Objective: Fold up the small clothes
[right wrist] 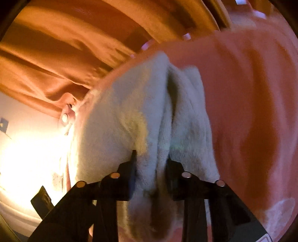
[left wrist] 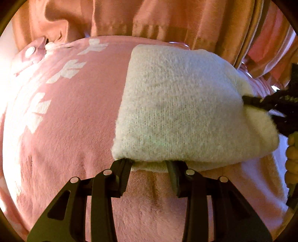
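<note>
A small cream knitted garment [left wrist: 177, 104] lies folded on a pink fleece blanket [left wrist: 74, 121] with white leaf shapes. My left gripper [left wrist: 149, 165] is open, its fingers wide apart, with the tips at the garment's near edge. My right gripper [right wrist: 150, 163] is shut on a bunched fold of the same cream garment [right wrist: 130, 115] and lifts that end slightly. The right gripper also shows in the left wrist view [left wrist: 260, 102] at the garment's right edge.
Orange-brown curtains [left wrist: 167, 16] hang close behind the blanket. A pink flap with a white snap button [left wrist: 30, 50] lies at the blanket's far left. A bright white surface [right wrist: 28, 149] glows left of the blanket in the right wrist view.
</note>
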